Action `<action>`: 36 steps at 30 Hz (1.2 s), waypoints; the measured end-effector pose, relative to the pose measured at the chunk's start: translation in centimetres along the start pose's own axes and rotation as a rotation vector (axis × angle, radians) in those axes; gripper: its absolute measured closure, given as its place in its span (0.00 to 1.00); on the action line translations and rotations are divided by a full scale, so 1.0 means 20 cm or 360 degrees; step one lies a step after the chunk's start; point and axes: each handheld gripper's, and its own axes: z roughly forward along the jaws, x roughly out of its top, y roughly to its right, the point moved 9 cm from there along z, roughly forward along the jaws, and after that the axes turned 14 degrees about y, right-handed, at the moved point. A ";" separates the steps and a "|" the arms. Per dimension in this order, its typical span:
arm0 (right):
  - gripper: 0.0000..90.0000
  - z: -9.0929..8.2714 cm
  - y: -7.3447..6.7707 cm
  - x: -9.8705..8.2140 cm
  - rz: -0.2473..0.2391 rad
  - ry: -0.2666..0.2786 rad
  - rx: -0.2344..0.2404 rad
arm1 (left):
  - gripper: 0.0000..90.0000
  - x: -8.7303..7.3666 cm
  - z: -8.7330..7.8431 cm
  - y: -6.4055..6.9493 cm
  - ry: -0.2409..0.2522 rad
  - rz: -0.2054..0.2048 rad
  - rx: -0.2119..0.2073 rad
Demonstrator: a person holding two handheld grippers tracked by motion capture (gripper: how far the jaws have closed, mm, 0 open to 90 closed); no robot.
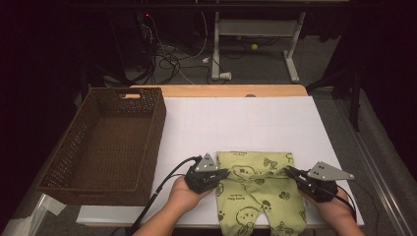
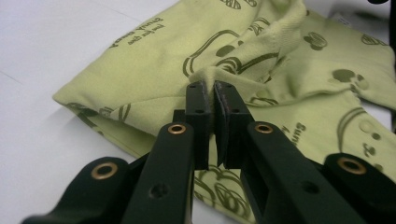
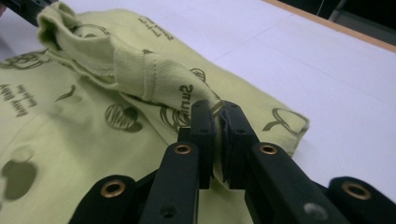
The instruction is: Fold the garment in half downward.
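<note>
- High view: the green trousers (image 1: 258, 189) lie on the white table (image 1: 236, 118), right of the brown basket (image 1: 105, 145); the left gripper (image 1: 227, 172) meets their left edge and the right gripper (image 1: 287, 169) their right edge.
- Left gripper view: the left gripper (image 2: 214, 86) has its jaws pinched tight on a raised fold of the trousers (image 2: 280, 51) (printed cloth).
- Right gripper view: the right gripper (image 3: 218, 106) is likewise clamped on a fold of the trousers (image 3: 93, 135), lifted off the table (image 3: 336, 79).
</note>
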 end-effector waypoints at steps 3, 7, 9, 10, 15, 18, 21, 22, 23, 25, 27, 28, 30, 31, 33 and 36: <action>0.96 -0.03 -0.02 0.01 0.0005 0.0011 0.0004 | 0.91 -0.01 -0.01 0.02 0.0017 -0.0017 -0.0032; 0.96 -0.06 -0.03 0.01 -0.0026 -0.0007 -0.0017 | 0.91 -0.03 0.00 0.04 0.0007 -0.0011 -0.0064; 0.96 -0.07 -0.03 -0.01 -0.0035 -0.0027 -0.0019 | 0.91 -0.04 0.00 0.06 -0.0006 0.0000 -0.0077; 0.96 -0.07 -0.03 -0.01 -0.0035 -0.0027 -0.0019 | 0.91 -0.04 0.00 0.06 -0.0013 0.0011 -0.0077; 0.95 -0.10 -0.05 -0.05 -0.0043 -0.0063 -0.0007 | 0.91 -0.03 -0.01 0.10 -0.0029 0.0023 -0.0097; 0.95 -0.12 -0.07 -0.03 -0.0025 -0.0037 0.0009 | 0.91 -0.04 -0.03 0.12 -0.0039 0.0033 -0.0104; 0.95 -0.13 -0.08 -0.05 -0.0054 -0.0057 0.0030 | 0.91 -0.06 -0.03 0.13 -0.0057 0.0021 -0.0112; 0.95 -0.13 -0.09 -0.05 -0.0064 -0.0069 0.0035 | 0.90 -0.07 -0.03 0.13 -0.0068 0.0010 -0.0121; 0.95 -0.13 -0.09 -0.06 -0.0063 -0.0079 0.0041 | 0.90 -0.09 -0.03 0.14 -0.0100 -0.0011 -0.0138; 0.95 -0.14 -0.10 -0.07 -0.0081 -0.0095 0.0049 | 0.90 -0.11 -0.02 0.16 -0.0126 -0.0003 -0.0167; 0.95 -0.14 -0.10 -0.09 -0.0101 -0.0115 0.0047 | 0.90 -0.12 -0.03 0.16 -0.0127 0.0002 -0.0168; 0.95 -0.14 -0.10 -0.09 -0.0094 -0.0121 0.0049 | 0.90 -0.12 -0.03 0.16 -0.0123 -0.0011 -0.0169; 0.92 -0.15 -0.11 -0.10 -0.0067 -0.0122 0.0056 | 0.87 -0.12 -0.03 0.16 -0.0135 -0.0040 -0.0180; 0.86 -0.16 -0.12 -0.10 -0.0027 -0.0108 0.0092 | 0.83 -0.12 -0.04 0.16 -0.0137 -0.0065 -0.0197; 0.74 -0.19 -0.13 -0.09 0.0049 -0.0081 0.0132 | 0.73 -0.08 -0.08 0.19 -0.0080 -0.0093 -0.0228; 0.60 -0.24 -0.14 -0.06 0.0133 -0.0003 0.0132 | 0.63 -0.02 -0.11 0.19 0.0021 -0.0137 -0.0243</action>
